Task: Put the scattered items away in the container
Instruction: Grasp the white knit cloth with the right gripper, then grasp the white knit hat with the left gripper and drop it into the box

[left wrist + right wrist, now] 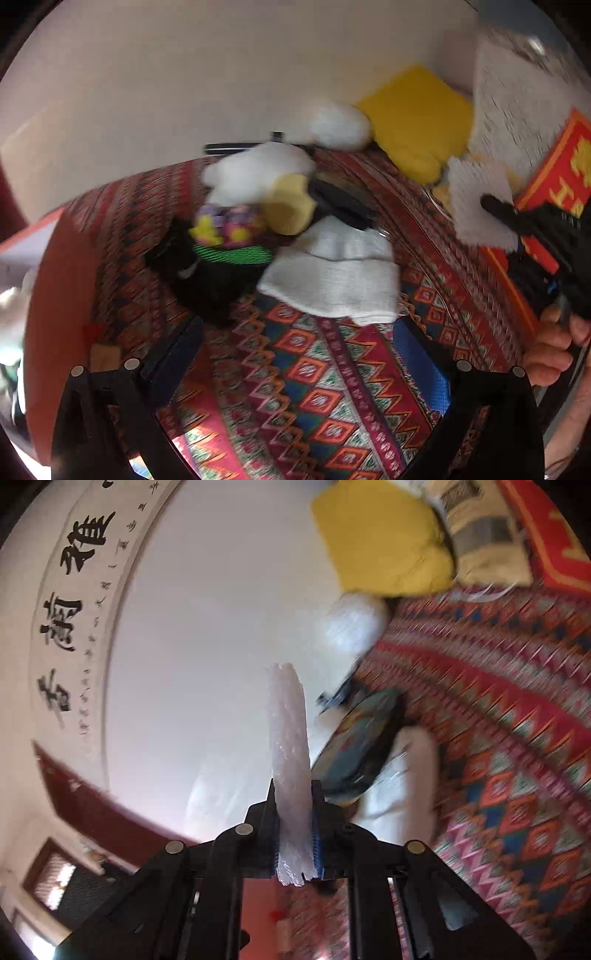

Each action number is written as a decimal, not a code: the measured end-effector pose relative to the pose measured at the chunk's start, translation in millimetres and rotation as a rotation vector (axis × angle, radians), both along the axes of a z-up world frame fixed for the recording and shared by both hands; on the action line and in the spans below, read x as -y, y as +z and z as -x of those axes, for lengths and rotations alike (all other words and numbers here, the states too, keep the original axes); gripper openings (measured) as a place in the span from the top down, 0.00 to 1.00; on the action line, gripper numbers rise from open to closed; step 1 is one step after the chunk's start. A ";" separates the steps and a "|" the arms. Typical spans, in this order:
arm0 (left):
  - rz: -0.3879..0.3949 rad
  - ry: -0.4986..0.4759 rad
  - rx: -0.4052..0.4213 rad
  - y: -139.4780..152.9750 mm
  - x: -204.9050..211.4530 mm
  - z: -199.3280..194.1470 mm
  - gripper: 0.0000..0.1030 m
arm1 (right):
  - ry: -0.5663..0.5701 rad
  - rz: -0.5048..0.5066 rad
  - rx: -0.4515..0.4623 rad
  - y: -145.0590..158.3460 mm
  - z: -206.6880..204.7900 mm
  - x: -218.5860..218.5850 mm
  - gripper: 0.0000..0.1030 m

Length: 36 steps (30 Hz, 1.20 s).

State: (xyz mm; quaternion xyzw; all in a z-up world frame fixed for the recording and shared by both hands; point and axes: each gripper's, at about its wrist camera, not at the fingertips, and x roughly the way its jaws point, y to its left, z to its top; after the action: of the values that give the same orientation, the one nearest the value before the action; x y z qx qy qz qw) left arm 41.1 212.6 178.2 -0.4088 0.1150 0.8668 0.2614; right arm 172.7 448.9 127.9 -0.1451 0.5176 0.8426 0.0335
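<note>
Your right gripper (pixel 293 834) is clamped on a white knitted cloth (pixel 288 746), lifted clear of the patterned bedspread (pixel 314 398). Your left gripper (pixel 295 354) hovers with its fingers spread wide and holding nothing, just short of the folded white towel (pixel 332 280). No container is clearly visible. Keep the grip firm; carry the cloth high above the towel's neighbouring pile. Beyond the towel stands the wall; the nearer bedspread offers open room.

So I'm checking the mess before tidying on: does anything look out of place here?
Yes. Socks and soft items lie in a loose heap on the patterned cloth, a white sock sprawled beside it. The right gripper holds a white cloth clear of the pile.
</note>
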 end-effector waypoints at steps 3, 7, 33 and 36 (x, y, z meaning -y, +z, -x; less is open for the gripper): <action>0.178 -0.070 -0.037 -37.8 -87.9 6.1 0.00 | -0.170 0.004 0.095 -11.2 -20.0 -35.2 0.88; 0.439 0.014 -0.151 -91.2 -150.6 36.3 0.00 | -0.202 0.045 0.055 -5.5 -25.4 -71.0 0.88; -0.645 0.358 0.055 154.0 322.2 -67.0 0.65 | -0.071 0.005 0.039 -4.8 1.9 -0.8 0.88; -0.583 0.515 -0.083 187.5 392.7 -71.5 0.64 | -0.052 -0.045 0.044 0.0 7.4 13.2 0.88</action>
State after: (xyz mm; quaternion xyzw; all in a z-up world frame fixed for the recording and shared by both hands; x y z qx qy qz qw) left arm 112.6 -180.0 365.7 -0.2973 -0.2320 0.9162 0.1358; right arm 165.3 435.7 127.9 -0.1494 0.5011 0.8495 0.0703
